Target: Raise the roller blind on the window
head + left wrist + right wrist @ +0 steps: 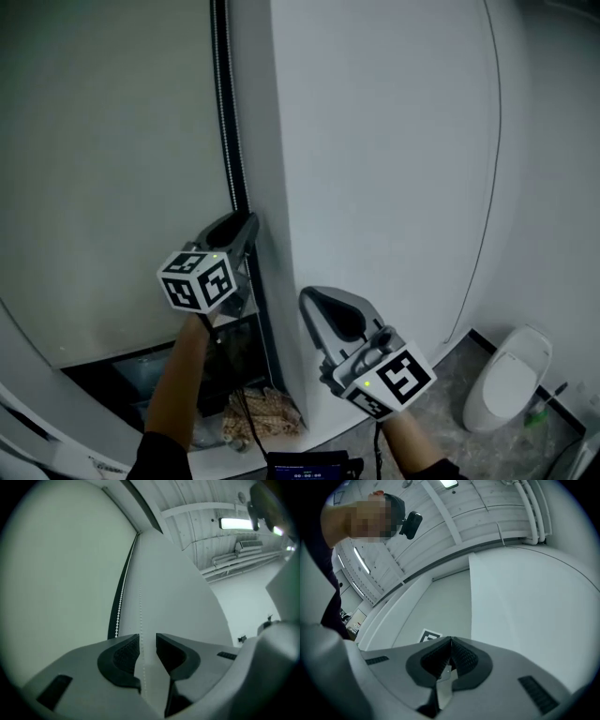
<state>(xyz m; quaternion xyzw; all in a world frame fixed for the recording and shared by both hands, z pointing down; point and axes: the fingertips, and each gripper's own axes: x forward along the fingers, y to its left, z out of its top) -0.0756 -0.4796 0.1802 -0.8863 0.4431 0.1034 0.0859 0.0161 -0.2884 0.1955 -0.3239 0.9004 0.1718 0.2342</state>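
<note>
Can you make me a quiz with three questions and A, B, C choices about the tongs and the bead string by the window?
1. Where does the bead chain run?
A) between the left tongs
B) inside a bucket
C) round a chair leg

2. What colour is the bead chain?
A) red
B) white
C) blue

3. How are the right tongs?
A) wide open
B) holding a cup
C) shut

Answers:
1 A: the chain passes through the gap between the left tongs' parted jaws.
2 B: its beads look white.
3 C: their tips touch, with nothing seen between them.

Speckled grey floor; white rounded object standing on it.
</note>
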